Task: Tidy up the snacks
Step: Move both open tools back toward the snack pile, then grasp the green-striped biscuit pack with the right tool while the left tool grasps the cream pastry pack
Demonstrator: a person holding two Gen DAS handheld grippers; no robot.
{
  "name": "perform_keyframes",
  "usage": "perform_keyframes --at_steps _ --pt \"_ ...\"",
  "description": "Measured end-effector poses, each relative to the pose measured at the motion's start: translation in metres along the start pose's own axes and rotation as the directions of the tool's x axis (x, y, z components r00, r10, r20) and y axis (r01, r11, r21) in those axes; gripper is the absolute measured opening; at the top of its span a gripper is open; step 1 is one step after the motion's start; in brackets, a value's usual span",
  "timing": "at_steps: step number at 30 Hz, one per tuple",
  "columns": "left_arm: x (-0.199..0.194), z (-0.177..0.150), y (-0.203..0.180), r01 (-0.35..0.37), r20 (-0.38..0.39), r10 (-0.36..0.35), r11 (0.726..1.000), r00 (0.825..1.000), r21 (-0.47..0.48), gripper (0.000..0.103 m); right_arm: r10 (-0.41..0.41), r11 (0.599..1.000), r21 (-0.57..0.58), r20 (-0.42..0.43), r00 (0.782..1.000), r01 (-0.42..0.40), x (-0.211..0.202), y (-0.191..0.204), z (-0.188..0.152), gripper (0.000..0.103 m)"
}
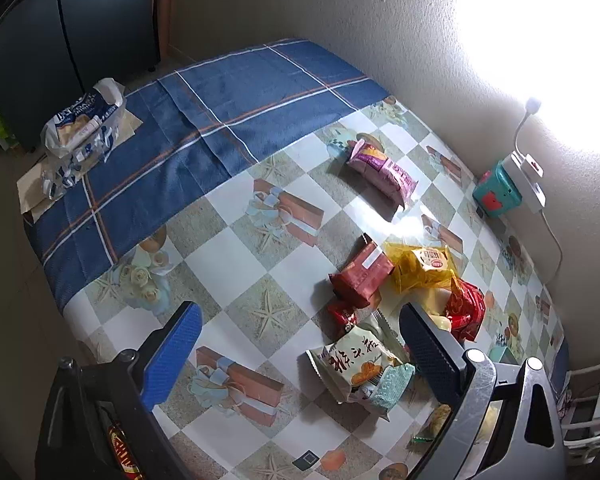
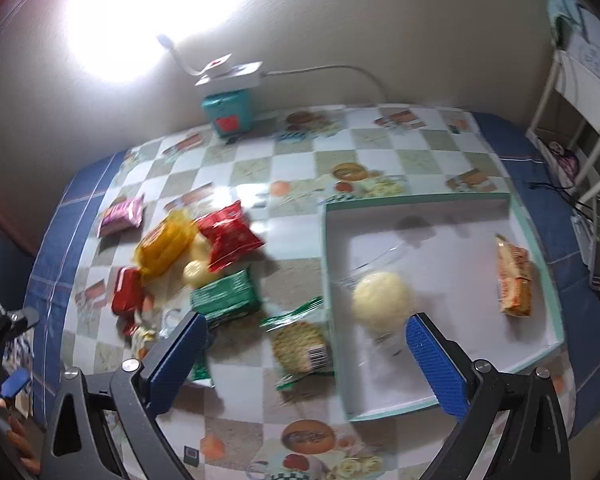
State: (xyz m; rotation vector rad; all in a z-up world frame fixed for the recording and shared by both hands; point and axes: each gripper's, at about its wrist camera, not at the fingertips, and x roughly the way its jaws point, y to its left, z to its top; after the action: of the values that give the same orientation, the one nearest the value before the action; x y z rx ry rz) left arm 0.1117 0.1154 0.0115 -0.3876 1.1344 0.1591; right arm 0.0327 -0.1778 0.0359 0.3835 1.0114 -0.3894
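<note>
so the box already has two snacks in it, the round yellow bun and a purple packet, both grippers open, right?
Not quite: the second snack in the box is an orange packet, not purple, as the right wrist view shows. The round yellow bun is there, and both the left gripper and right gripper are open.

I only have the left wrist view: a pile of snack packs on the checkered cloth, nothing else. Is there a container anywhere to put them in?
Observer: Yes. The right wrist view shows a shallow white tray with a mint green rim lying on the table to the right of the pile.
Operator: Anything in it already?
Observer: Two things: a pale yellow round bun in clear wrap and an orange snack pack near the tray's right side.
Operator: Is the right gripper holding something?
Observer: No. The right gripper has its jaws wide open and empty, above the tray's left edge.
</note>
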Motion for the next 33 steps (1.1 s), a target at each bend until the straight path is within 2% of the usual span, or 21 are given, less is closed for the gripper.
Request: perform_keyframes --at_steps 5,9,15,19,23,33 --pt "0.017 -0.005 -0.010 0.013 -0.065 -0.010 0.999 0.998 0.046 0.099 0.053 0.998 -0.026 -0.055 0.997 -0.055 0.015 0.021 -0.008 0.101" --pt "0.038 -0.013 -0.023 0.006 -0.131 0.008 0.994 0.991 0.107 0.099 0.043 0.997 -0.066 -0.102 0.994 -0.050 0.034 0.039 -0.016 0.101" --pt "0.074 -0.025 -0.028 -0.027 -0.227 0.059 0.990 0.972 0.141 0.099 0.071 0.993 -0.076 -0.189 0.979 -0.087 0.066 0.056 -0.028 0.101" --pt "0.090 -0.026 -0.020 -0.055 -0.266 0.079 0.994 0.961 0.099 0.099 0.062 0.992 -0.094 -0.223 0.973 -0.085 0.082 0.065 -0.034 0.101" --pt "0.093 -0.022 -0.009 -0.093 -0.259 0.103 0.994 0.960 0.054 0.099 0.070 0.991 -0.097 -0.246 0.967 -0.097 0.094 0.075 -0.038 0.101" --pt "0.096 -0.011 0.027 -0.107 -0.273 0.084 0.992 0.958 -0.071 0.099 0.070 0.984 -0.139 -0.265 0.962 -0.110 0.113 0.108 -0.048 0.101"
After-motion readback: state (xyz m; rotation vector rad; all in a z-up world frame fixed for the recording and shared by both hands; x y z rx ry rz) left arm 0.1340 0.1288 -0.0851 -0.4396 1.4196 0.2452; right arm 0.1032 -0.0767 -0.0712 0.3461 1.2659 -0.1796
